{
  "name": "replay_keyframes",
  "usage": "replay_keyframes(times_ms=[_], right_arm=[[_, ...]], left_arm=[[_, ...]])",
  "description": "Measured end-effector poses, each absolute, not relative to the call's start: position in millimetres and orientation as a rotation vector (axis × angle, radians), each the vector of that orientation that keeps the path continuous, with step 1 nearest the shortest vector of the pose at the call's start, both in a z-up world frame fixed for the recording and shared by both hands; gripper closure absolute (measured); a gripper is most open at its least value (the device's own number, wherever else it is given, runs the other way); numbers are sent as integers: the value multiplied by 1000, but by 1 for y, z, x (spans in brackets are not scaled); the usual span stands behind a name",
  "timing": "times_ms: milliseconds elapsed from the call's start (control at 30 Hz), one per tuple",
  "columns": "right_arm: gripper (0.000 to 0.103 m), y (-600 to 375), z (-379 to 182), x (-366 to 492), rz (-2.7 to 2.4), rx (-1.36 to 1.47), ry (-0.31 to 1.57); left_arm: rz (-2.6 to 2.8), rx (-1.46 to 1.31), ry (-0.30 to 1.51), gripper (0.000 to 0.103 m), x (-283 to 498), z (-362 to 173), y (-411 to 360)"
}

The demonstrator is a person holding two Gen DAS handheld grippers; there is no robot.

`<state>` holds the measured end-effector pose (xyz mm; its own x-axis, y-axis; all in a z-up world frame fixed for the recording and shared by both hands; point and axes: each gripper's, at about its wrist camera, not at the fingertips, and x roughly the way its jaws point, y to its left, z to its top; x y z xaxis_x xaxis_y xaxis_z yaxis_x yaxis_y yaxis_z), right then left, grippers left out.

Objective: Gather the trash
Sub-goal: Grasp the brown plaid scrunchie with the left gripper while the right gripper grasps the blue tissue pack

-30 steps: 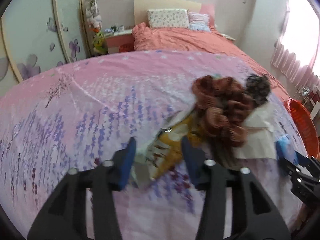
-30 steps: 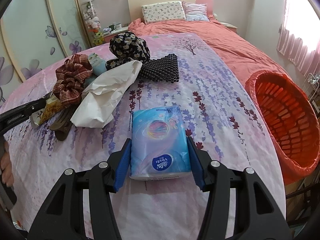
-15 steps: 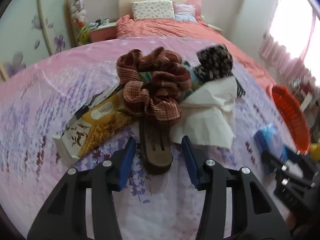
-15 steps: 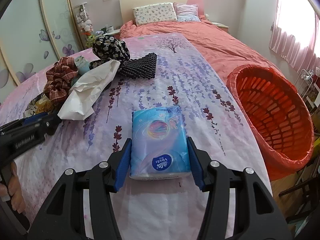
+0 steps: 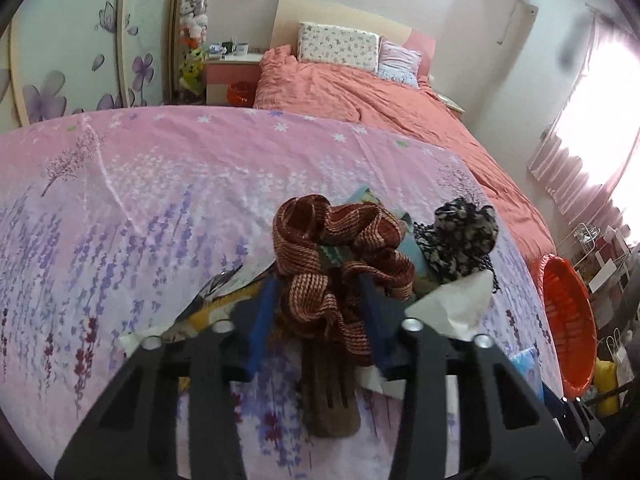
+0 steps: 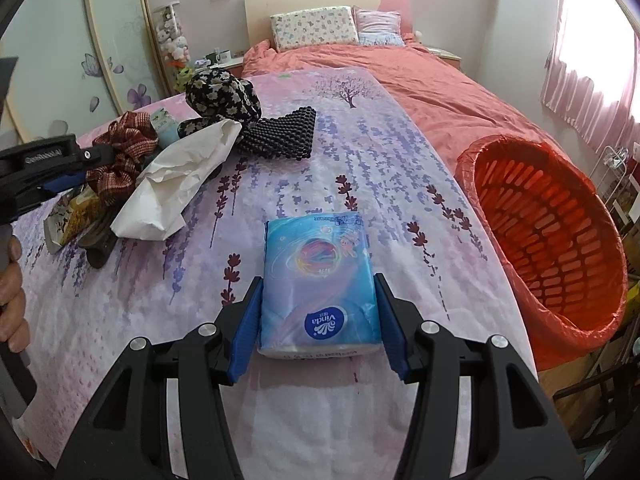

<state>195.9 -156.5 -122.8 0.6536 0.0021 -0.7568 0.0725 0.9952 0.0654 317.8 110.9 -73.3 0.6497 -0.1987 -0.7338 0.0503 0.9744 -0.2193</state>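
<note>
My left gripper (image 5: 320,292) is open, its blue pads on either side of a red-brown plaid scrunchie (image 5: 340,256) that lies on a brown comb (image 5: 328,392). A yellow snack wrapper (image 5: 208,312) lies left of it and crumpled white paper (image 5: 456,304) right of it. In the right wrist view the same pile shows the scrunchie (image 6: 120,156), the wrapper (image 6: 68,216) and the paper (image 6: 188,176). My right gripper (image 6: 318,304) has its pads against the sides of a blue Vinda tissue pack (image 6: 318,280) resting on the pink sheet.
An orange mesh basket (image 6: 560,240) stands at the bed's right side; it also shows in the left wrist view (image 5: 568,320). A black floral scrunchie (image 6: 220,92) and a black beaded mat (image 6: 280,136) lie behind the pile. The person's hand (image 6: 12,292) holds the left gripper.
My left gripper moved forward from around the brown comb to around the plaid scrunchie. My right gripper stayed around the tissue pack.
</note>
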Motion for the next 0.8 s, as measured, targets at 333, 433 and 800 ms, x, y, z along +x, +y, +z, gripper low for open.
replay_keyframes(times_ms=[333, 433, 800], right_arm=[[48, -152, -123, 207, -41, 84, 870], [49, -152, -123, 207, -42, 83, 870], [52, -155, -119, 203, -22, 89, 844]], left_arm=[[-99, -205, 864, 61, 324, -78, 126], [-117, -204, 874, 70, 327, -84, 121], [-122, -159, 848, 87, 331, -81, 109]])
